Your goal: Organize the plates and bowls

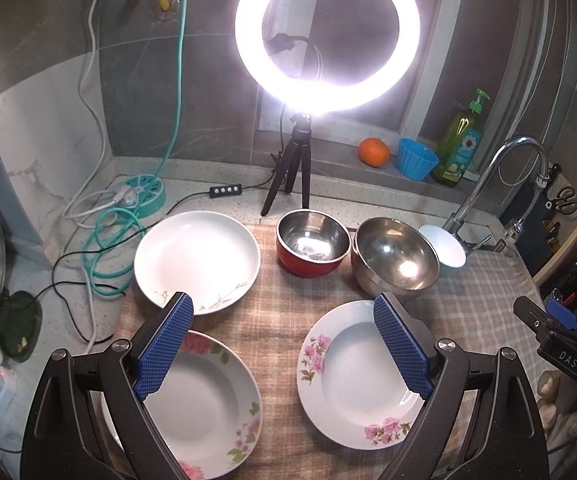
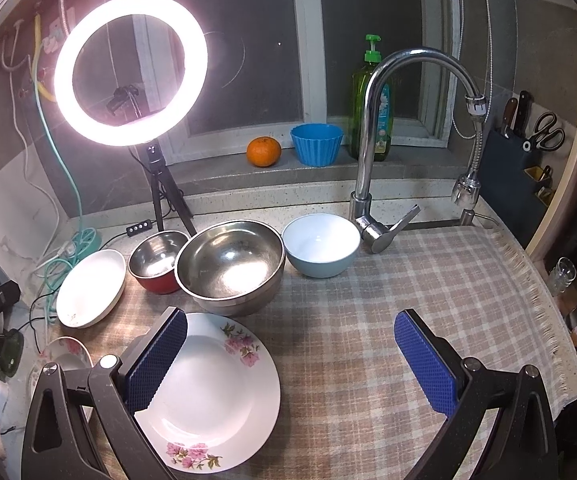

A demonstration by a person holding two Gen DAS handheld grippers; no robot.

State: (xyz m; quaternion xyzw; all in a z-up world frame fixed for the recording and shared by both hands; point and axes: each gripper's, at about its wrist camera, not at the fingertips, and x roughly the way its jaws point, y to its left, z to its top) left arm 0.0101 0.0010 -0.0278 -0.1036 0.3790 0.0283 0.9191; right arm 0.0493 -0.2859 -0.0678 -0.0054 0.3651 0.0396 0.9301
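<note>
Left tool agape over plates; near-left plate partly hidden, cropped

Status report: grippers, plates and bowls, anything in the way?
Left gripper and right gripper open, empty. Three plates, three bowls unstacked. Faucet beside blue bowl.

Red bowl, pink-floral plate, plaid cloth.

Sill and counter clutter
Ring light, orange, blue cup, soap bottle behind faucet; checked cloth below.
</note>
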